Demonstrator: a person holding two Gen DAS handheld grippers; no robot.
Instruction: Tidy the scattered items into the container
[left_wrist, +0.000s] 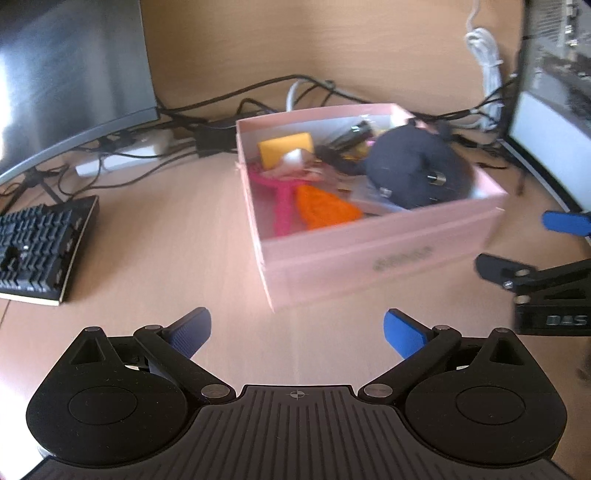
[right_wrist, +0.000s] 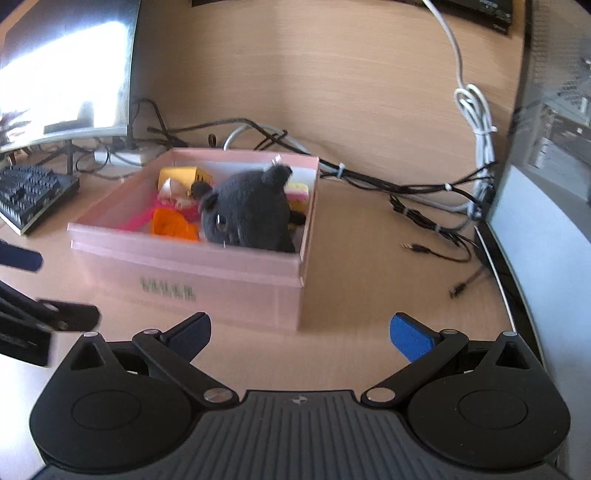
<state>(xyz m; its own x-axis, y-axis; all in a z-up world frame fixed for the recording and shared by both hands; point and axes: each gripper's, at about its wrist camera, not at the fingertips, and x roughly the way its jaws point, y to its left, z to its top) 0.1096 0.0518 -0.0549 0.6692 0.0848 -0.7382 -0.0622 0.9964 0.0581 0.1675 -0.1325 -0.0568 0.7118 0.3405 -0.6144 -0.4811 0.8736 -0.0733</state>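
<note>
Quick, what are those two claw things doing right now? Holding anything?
Left hand-held gripper: open, holding nothing.
Right hand-held gripper: open, holding nothing.

The left gripper (left_wrist: 297, 334) hangs low with its blue-padded fingers (left_wrist: 404, 332) spread wide, nothing between them; the right gripper (right_wrist: 301, 338) is likewise spread and empty; each shows at the edge of the other's view (the right one (left_wrist: 532, 243) blurred), the two side by side.

Bare wooden desk (right_wrist: 351, 295) straight ahead of both sets of jaws – easy passage up to the pink cardboard box (right_wrist: 207, 273). Beyond it, tangled black cables (right_wrist: 406, 188) clutter things – black keyboard (left_wrist: 40, 243) far left.
</note>
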